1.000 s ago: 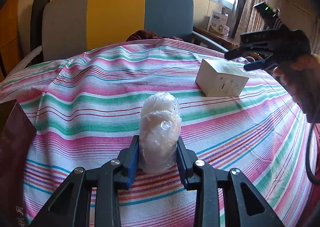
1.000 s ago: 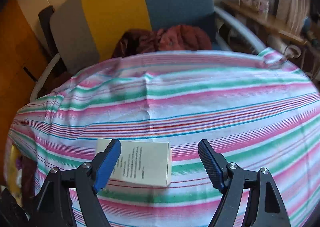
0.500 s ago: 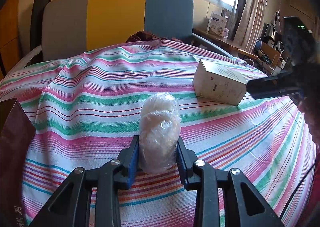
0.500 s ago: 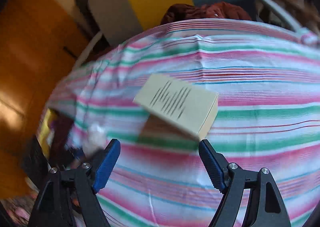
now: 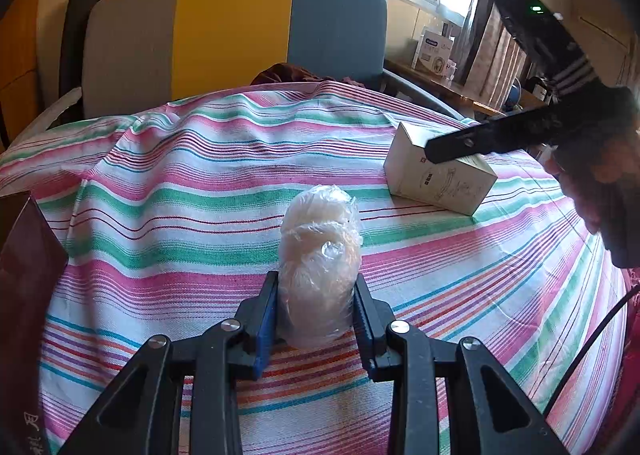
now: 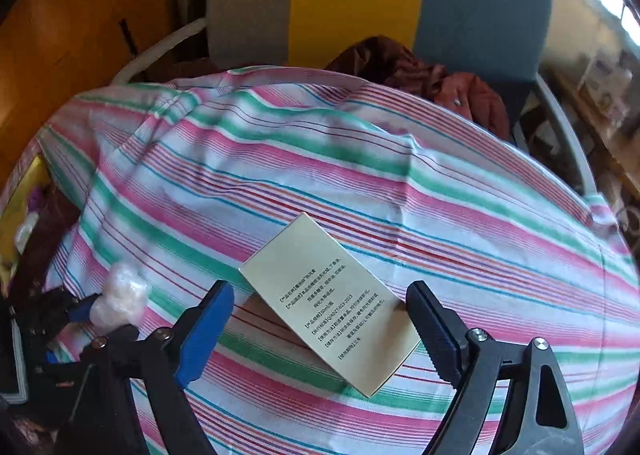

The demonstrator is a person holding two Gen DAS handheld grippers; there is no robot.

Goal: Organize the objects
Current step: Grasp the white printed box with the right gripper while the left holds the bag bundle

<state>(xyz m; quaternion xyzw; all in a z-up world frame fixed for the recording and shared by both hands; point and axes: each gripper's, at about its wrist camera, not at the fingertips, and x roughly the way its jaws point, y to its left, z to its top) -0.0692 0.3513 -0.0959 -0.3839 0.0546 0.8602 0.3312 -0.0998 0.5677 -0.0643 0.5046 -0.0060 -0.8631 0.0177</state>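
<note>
A striped cloth [image 5: 200, 191] in pink, green and white covers the table, and behind it stands a chair [image 5: 236, 35] with a grey, yellow and blue back. A dark red garment [image 6: 432, 83] lies on the seat of this chair.

On the cloth, toward the right side in the left wrist view, lies a cream carton box [image 5: 440, 179] with small printed text on its upper face. The right gripper [image 6: 320, 319] hangs over this box; its jaws are opening, the box lies below and between them, and the pads do not touch it.

The left gripper [image 5: 316, 311] is clenched on a small bundle in clear plastic wrap [image 5: 320, 255], which stands upright between the blue pads near the front part of the cloth, well apart from the box.
</note>
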